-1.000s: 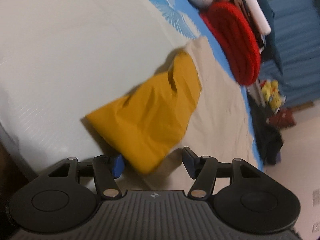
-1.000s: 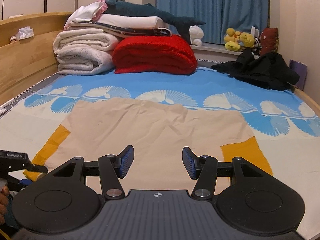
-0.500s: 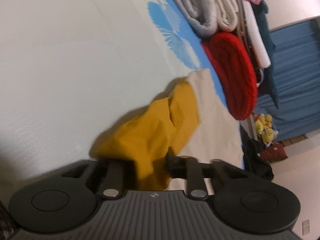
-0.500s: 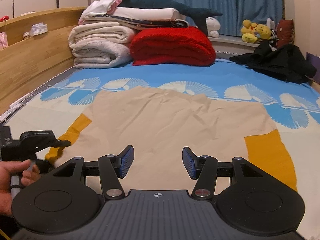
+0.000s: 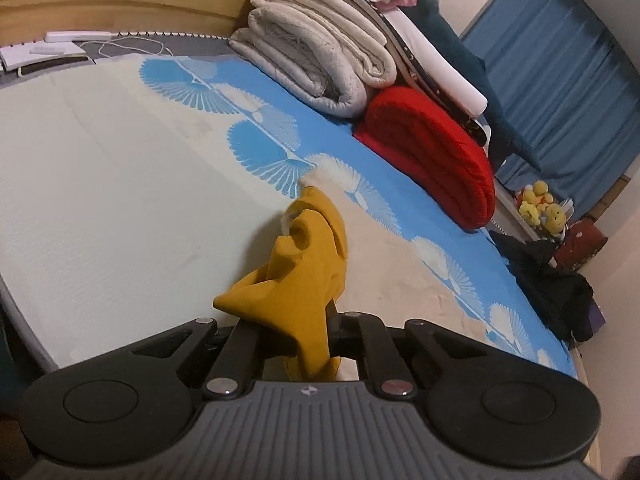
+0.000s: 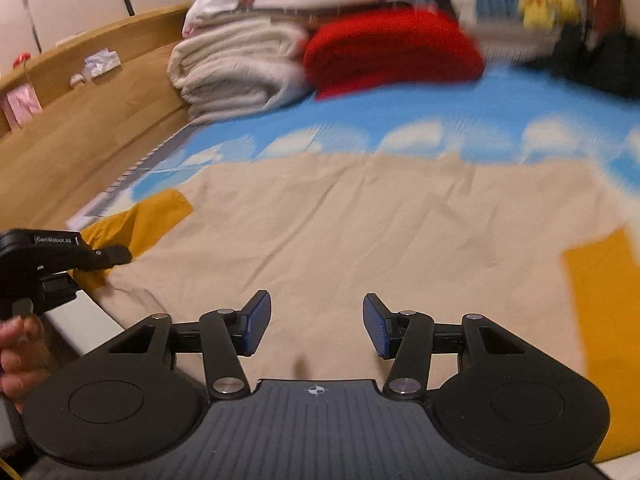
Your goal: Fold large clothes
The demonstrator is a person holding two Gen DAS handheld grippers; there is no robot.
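In the right wrist view the upper right of the frame is blurred: the red blanket (image 6: pixel 394 46) and the yellow toys (image 6: pixel 546 2) have no sharp outline. The yellow sleeve (image 5: pixel 298 280) hides the fingertips of the left hand-held gripper (image 5: pixel 316 330).

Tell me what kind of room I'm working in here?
Most likely a bedroom: the shirt lies on a bed sheet beside a wooden headboard, with folded blankets stacked at the far end and curtains behind.
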